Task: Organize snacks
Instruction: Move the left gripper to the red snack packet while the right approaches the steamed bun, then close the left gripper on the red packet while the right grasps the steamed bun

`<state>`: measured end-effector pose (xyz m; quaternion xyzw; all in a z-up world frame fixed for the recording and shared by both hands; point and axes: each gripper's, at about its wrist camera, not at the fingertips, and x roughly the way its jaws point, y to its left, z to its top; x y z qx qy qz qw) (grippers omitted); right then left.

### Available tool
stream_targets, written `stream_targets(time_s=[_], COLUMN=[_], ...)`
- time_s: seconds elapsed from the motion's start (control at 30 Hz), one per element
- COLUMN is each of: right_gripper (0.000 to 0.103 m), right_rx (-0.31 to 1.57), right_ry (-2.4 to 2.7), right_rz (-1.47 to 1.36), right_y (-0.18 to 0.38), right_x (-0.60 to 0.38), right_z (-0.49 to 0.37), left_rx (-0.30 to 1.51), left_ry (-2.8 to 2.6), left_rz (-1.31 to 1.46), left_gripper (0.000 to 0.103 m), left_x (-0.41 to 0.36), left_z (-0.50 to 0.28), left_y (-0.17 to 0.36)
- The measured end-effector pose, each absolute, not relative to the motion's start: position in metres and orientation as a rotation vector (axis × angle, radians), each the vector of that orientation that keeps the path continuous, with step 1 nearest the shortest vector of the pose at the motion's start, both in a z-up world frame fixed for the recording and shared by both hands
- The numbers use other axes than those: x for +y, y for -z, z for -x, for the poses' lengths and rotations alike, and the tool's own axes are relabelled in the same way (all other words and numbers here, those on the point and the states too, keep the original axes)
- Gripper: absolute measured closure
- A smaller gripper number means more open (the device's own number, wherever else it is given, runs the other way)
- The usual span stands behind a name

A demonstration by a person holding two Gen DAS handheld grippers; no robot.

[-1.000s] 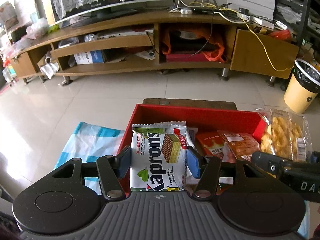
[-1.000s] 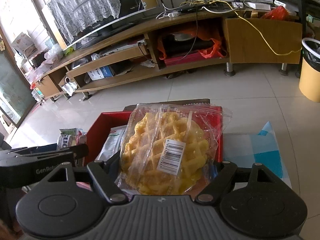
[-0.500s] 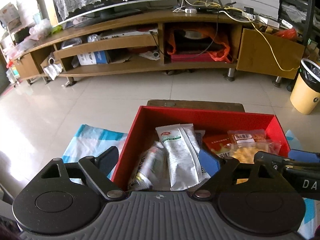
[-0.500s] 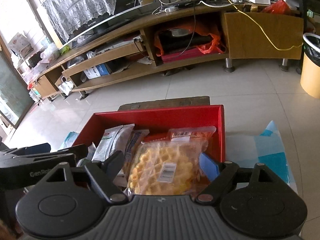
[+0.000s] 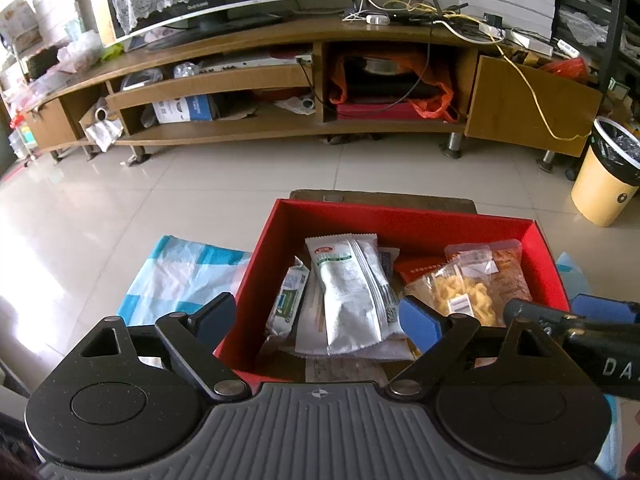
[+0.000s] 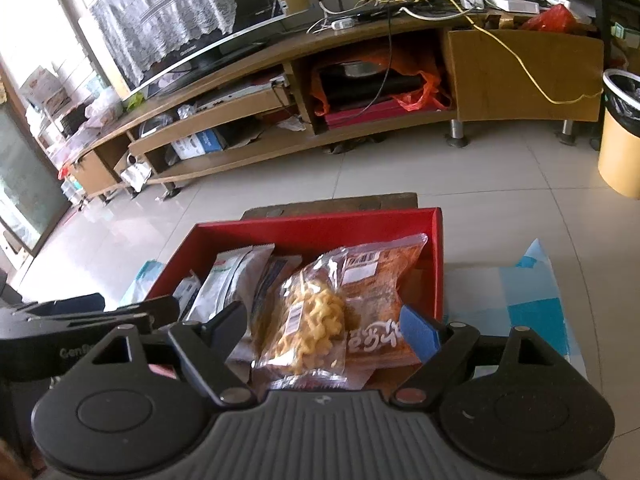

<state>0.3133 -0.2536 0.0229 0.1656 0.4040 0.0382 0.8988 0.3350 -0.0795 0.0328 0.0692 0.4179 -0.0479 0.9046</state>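
left wrist view: left gripper [image 5: 316,318], jaws just opened wide, nothing pinched; it hovers over the near edge of the red box [image 5: 404,216]. white-and-green snack packet [image 5: 350,292] lies loose in the box atop other wrappers, apparently let go so it stays with the rest. clear bag of yellow puffed snacks [image 5: 460,296] lies to its right.

right wrist view: right gripper [image 6: 324,326], jaws spread after opening slightly, pads clear of the puffed snack bag [image 6: 312,320], which rests on an orange packet [image 6: 376,280] against the box's right wall. blue-and-white cloth [image 6: 532,300] lies beside the box.
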Motion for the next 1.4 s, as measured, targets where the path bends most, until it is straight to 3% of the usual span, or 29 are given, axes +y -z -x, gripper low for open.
stream_targets(time_s=[0.87,1.4], right_gripper=[0.021,0.018], right_rx=[1.011,1.090], right_ry=[-0.195,-0.302], right_rz=[-0.263,-0.095], right_y=[-0.002,0.023], right_x=[-0.225,-0.196], right_z=[-0.244,-0.252], left_rx=[0.988,1.187], left_ry=[0.256,0.382], left_rz=[-0.234,-0.453], left_gripper=[0.004,0.001], left_x=[-0.063,-0.084], left_z=[-0.213,-0.153], left_y=[-0.015,0.062])
